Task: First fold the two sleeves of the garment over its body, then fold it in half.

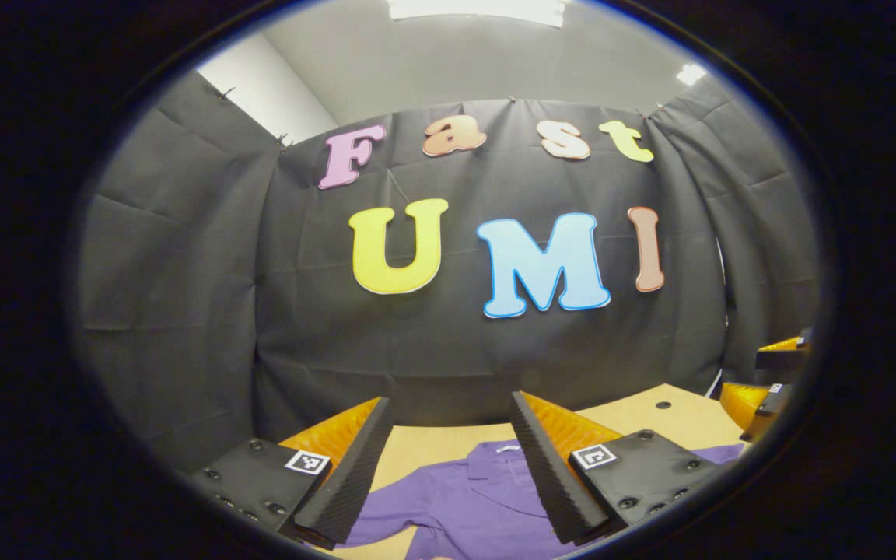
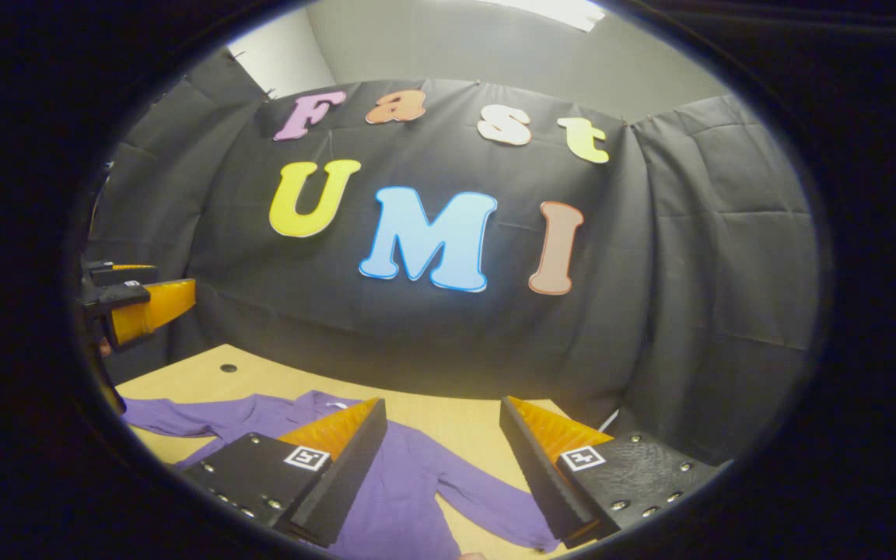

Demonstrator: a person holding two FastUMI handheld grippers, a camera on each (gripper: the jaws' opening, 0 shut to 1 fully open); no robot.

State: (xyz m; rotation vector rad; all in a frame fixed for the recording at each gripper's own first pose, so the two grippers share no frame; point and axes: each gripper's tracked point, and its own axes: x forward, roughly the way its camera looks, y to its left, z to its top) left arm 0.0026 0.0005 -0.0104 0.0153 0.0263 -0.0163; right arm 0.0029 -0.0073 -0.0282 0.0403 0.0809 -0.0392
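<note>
The desk [image 2: 463,424] is carrying a purple garment [image 2: 409,490], lying flat with both sleeves spread outward and unfolded. I am holding the left tool [image 1: 448,467] and the right tool [image 2: 436,467] above it, both gaping wide and gripping nothing. I am seeing no containers. Likely risk: pinching two layers and dragging the body askew.

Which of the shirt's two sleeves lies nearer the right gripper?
The sleeve running toward the right gripper, ending beside its right finger. The other sleeve stretches off toward the left gripper at the table's far side.
</note>
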